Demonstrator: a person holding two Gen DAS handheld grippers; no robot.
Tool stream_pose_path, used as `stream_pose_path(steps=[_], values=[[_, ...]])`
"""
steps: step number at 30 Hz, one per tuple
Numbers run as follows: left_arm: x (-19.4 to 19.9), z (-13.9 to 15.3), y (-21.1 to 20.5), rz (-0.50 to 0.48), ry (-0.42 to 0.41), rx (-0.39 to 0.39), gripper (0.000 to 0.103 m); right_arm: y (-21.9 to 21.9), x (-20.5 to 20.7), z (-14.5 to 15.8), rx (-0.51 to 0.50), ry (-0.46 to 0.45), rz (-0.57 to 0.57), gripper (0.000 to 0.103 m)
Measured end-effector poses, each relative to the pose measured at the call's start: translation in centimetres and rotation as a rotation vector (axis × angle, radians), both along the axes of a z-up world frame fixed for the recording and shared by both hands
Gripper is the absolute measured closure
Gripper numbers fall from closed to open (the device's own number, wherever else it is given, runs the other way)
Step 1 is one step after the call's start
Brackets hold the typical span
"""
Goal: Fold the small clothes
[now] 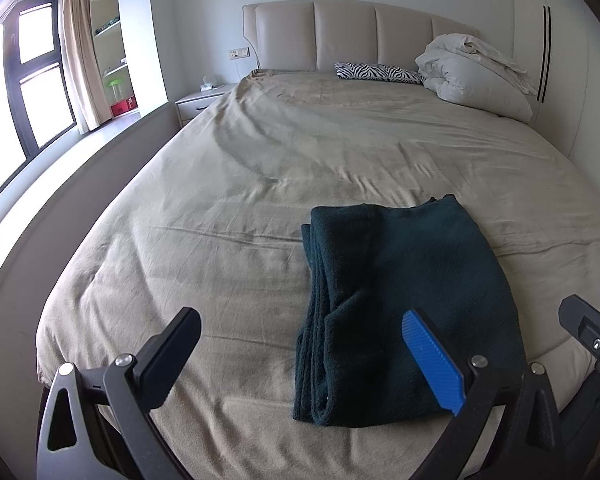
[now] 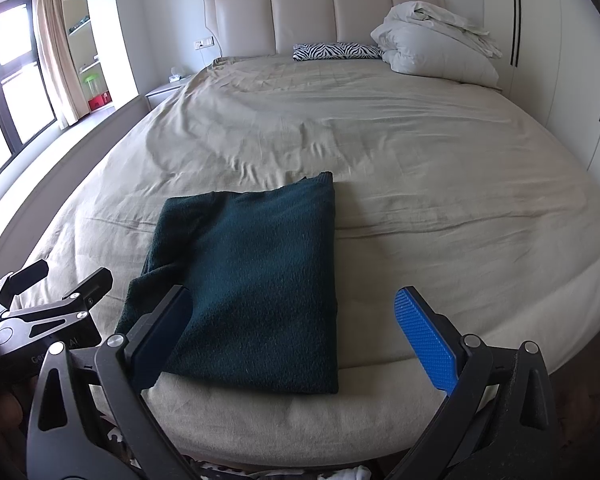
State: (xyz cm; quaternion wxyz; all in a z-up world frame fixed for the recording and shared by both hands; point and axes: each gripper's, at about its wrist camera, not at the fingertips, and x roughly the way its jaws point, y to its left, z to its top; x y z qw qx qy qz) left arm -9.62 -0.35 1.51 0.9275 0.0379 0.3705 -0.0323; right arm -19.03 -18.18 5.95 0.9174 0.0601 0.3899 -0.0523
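My sweater [image 2: 252, 292] lies folded on the bed [image 2: 420, 160], at its near edge. Both my left tongs [image 1: 300, 360] and right tongs [image 2: 296, 340] gape, released. This fold looks finished; next I'd set it aside.

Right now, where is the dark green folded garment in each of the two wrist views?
Left wrist view: the dark green folded garment lies right of centre in the lower half, on the beige sheet, its stacked fold edges facing left.
Right wrist view: the garment lies left of centre in the lower half, near the foot edge of the bed.
Shared landmark: the zebra-print pillow at the headboard, beside the white duvet pile.
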Motion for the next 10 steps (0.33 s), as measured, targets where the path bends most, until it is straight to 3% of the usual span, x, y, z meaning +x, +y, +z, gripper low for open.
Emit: stream_pose_path(steps=[10], values=[[-1.0,-0.8,1.1,-0.002,0.002,-0.01,0.0,-0.6,0.4,-0.2,0.008,0.017,0.009,0.0]])
